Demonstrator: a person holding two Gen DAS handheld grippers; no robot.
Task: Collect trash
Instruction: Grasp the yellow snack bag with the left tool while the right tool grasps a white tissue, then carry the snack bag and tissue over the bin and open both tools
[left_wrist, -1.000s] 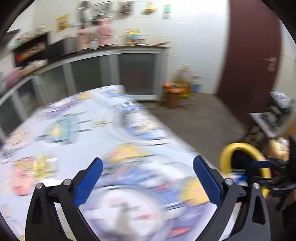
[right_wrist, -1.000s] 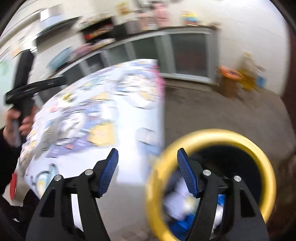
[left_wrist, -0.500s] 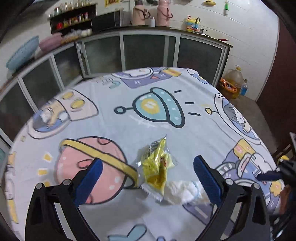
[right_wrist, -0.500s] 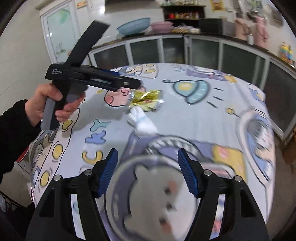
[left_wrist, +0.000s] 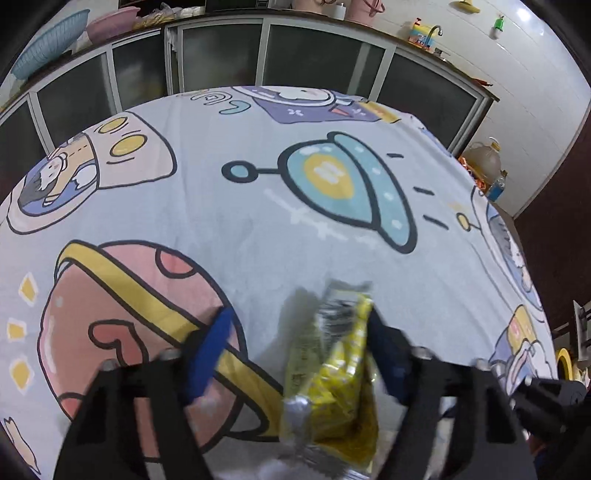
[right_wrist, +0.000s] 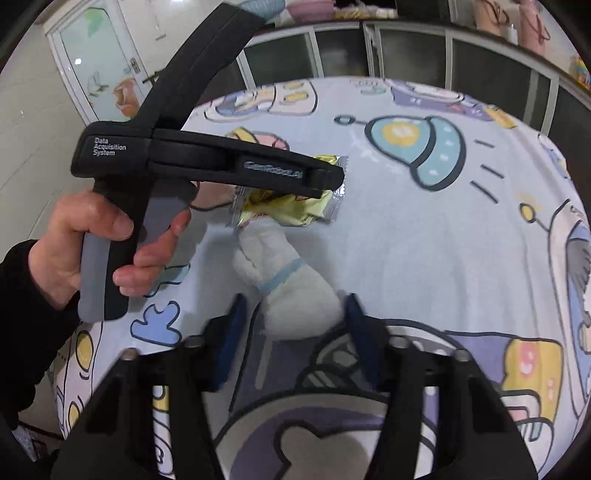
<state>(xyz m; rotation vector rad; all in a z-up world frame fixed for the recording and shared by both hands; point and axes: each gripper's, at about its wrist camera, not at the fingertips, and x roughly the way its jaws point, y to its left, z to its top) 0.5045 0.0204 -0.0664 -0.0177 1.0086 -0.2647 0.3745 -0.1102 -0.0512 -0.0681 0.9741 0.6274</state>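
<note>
A yellow and silver snack wrapper (left_wrist: 332, 369) lies on the cartoon tablecloth (left_wrist: 295, 221). It sits between the fingers of my left gripper (left_wrist: 299, 328), against the right finger, with a gap to the left pad; the jaws are closing. In the right wrist view the same wrapper (right_wrist: 288, 210) shows under the left gripper (right_wrist: 334, 181), which a hand (right_wrist: 74, 240) holds. A white crumpled wad with a pale blue band (right_wrist: 291, 280) lies just below the wrapper. Its near end is between the fingers of my right gripper (right_wrist: 295, 306), whose jaws are closing without a grip.
The round table (right_wrist: 443, 240) fills both views. Glass-fronted cabinets (left_wrist: 314, 55) run along the far wall. A large oil bottle (left_wrist: 484, 158) stands on the floor at the right. A yellow bin rim (left_wrist: 565, 363) shows past the table's right edge.
Both grippers swung from the yellow bin back over the table. The left came down around the wrapper and the right closed in on the white wad. Both sets of jaws have narrowed.
</note>
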